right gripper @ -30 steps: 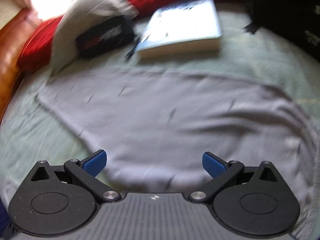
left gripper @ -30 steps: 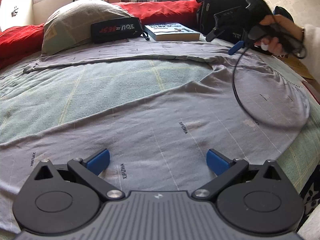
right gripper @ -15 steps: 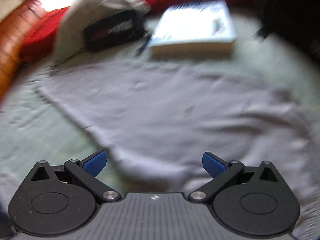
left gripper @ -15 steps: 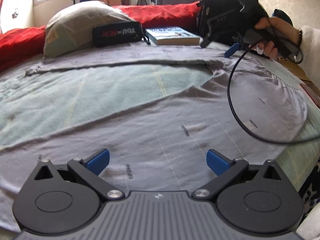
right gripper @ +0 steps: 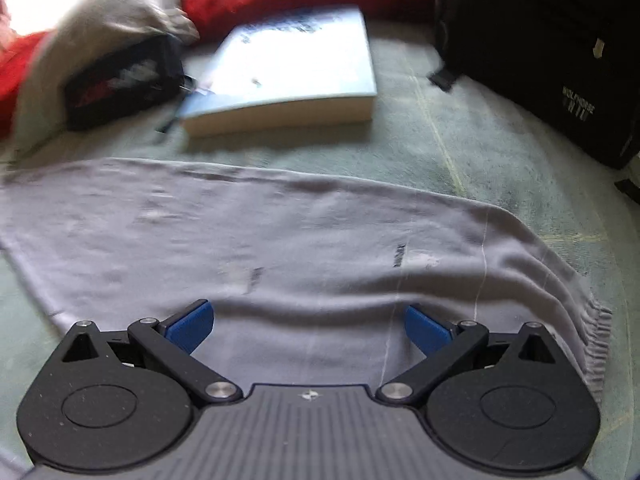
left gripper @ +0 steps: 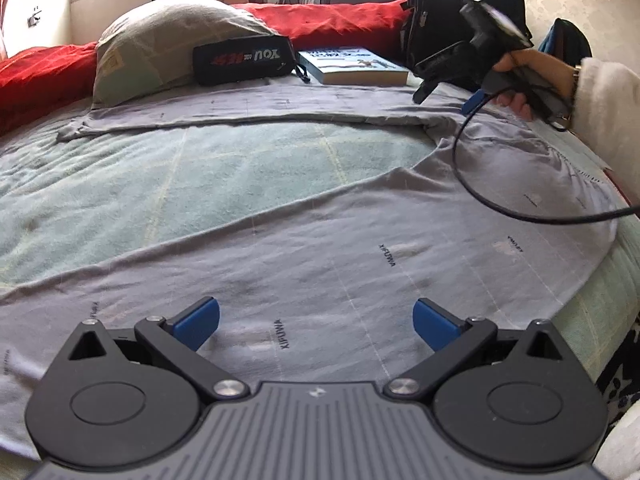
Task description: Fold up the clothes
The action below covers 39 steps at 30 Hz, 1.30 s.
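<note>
Grey trousers [left gripper: 360,248] with small black lettering lie spread in a V on the green bed cover; the near leg runs under my left gripper [left gripper: 316,318], which hovers open just above the cloth. The far leg [left gripper: 248,110] stretches left toward the pillow. In the left wrist view a hand holds my right gripper [left gripper: 452,90] over the waist end at the right. In the right wrist view the right gripper [right gripper: 306,322] stands open low over the far leg [right gripper: 280,240], with the elastic waistband [right gripper: 596,340] at its right.
A pillow [left gripper: 168,44], a black pouch [left gripper: 240,60] and a book [left gripper: 352,66] lie at the head of the bed before a red blanket [left gripper: 340,20]. A black backpack [right gripper: 540,52] stands at the right. A black cable [left gripper: 500,204] hangs across the trousers.
My right gripper moved forward and right along the far leg, toward the waistband and book. The left gripper lowered slightly toward the near leg. Both stayed open.
</note>
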Available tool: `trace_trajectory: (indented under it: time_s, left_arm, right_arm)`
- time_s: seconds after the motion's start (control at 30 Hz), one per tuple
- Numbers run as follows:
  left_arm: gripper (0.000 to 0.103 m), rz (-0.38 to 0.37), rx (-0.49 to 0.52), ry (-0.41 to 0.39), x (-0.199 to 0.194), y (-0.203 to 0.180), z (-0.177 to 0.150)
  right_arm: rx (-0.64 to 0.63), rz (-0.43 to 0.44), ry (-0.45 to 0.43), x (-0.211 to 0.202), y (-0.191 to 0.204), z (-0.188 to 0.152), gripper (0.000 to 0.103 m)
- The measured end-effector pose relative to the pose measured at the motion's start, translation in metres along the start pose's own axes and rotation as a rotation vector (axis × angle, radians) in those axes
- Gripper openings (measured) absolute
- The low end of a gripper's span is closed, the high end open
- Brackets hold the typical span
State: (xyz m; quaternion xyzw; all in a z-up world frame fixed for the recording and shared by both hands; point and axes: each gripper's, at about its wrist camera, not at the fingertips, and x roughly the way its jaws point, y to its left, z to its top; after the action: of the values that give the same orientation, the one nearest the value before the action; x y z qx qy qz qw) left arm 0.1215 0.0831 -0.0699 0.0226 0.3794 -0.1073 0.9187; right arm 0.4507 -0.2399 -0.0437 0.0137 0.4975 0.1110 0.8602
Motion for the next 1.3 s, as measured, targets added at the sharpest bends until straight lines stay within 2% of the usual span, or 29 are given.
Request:
trace_trajectory:
  time_s: [0.07, 0.2, 0.4, 0.57, 0.67, 0.77, 0.83, 0.9, 1.0, 1.1, 1.17, 1.3]
  left_arm:
    - [0.102, 0.016, 0.016, -0.002, -0.007, 0.004, 0.001]
    - [0.102, 0.079, 0.058, -0.007, -0.020, 0.019, 0.002]
    - [0.102, 0.154, 0.035, 0.027, -0.024, 0.057, -0.003]
    - [0.102, 0.160, -0.023, 0.068, -0.018, 0.076, -0.024]
    - [0.102, 0.129, -0.068, 0.058, -0.027, 0.085, -0.036]
    - [0.102, 0.153, -0.083, 0.073, -0.038, 0.089, -0.043]
    - [0.102, 0.177, -0.100, 0.087, -0.043, 0.090, -0.046]
    - [0.102, 0.210, -0.102, 0.089, -0.046, 0.084, -0.041]
    - [0.102, 0.220, -0.020, 0.043, -0.047, 0.057, -0.030]
    - [0.102, 0.165, 0.063, -0.010, -0.039, 0.026, -0.017]
    - [0.102, 0.140, 0.078, -0.026, -0.028, 0.010, -0.012]
    - [0.102, 0.114, 0.033, 0.016, -0.008, 0.000, -0.017]
  right_arm:
    - [-0.019, 0.044, -0.012, -0.022, 0.004, -0.011, 0.103]
    - [-0.115, 0.072, -0.048, -0.071, 0.020, -0.048, 0.103]
    - [-0.219, 0.077, -0.092, -0.122, 0.036, -0.124, 0.103]
    - [-0.229, 0.095, -0.138, -0.129, 0.042, -0.186, 0.103]
    - [-0.248, 0.058, -0.146, -0.126, 0.043, -0.222, 0.103]
    - [-0.262, 0.000, -0.129, -0.121, 0.040, -0.252, 0.103]
    - [-0.224, -0.007, -0.131, -0.119, 0.032, -0.269, 0.103]
    - [-0.179, 0.018, -0.194, -0.122, 0.022, -0.282, 0.103]
    - [-0.156, 0.014, -0.249, -0.124, 0.020, -0.294, 0.103]
    - [-0.170, -0.004, -0.277, -0.123, 0.023, -0.298, 0.103]
    - [-0.171, -0.002, -0.285, -0.124, 0.022, -0.300, 0.103]
    - [-0.156, 0.011, -0.272, -0.131, 0.011, -0.300, 0.103]
